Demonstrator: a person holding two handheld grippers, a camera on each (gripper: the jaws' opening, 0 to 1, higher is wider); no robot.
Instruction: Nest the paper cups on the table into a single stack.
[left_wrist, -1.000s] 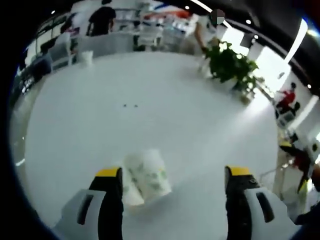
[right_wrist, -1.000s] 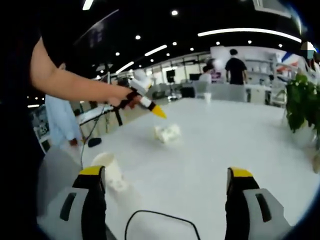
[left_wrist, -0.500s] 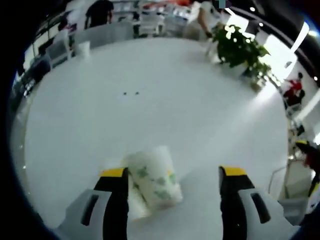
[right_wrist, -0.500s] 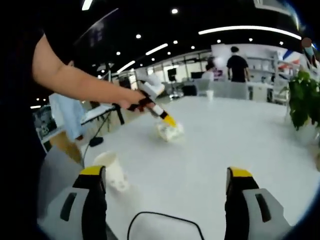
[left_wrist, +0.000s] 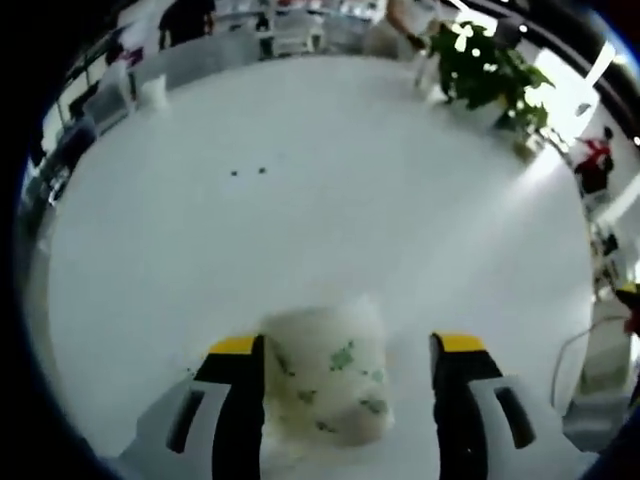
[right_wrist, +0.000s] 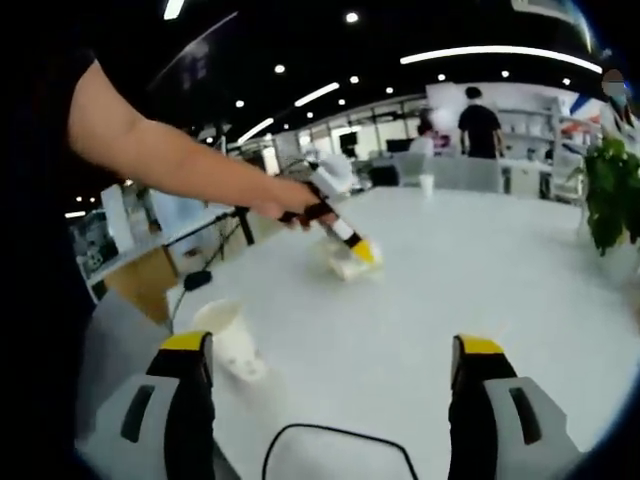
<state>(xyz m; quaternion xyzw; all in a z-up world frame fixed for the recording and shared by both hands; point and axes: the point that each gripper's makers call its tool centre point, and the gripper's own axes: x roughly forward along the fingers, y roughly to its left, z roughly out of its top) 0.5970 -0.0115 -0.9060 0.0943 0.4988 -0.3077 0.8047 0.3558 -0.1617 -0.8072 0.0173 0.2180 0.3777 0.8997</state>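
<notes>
Cups (left_wrist: 325, 375) now between left gripper (left_wrist: 345, 350) jaws, closer than before

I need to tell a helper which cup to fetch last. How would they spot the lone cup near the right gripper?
On the white table, look at the near edge beside the right gripper's left jaw. A plain white paper cup lies tipped there, alone, apart from the green-printed cups at the left gripper farther out.

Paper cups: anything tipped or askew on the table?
Yes. In the left gripper view, a white paper cup with green leaf print lies on its side between the open left gripper fingers. In the right gripper view, a plain white paper cup also lies tipped over on the white table.
</notes>
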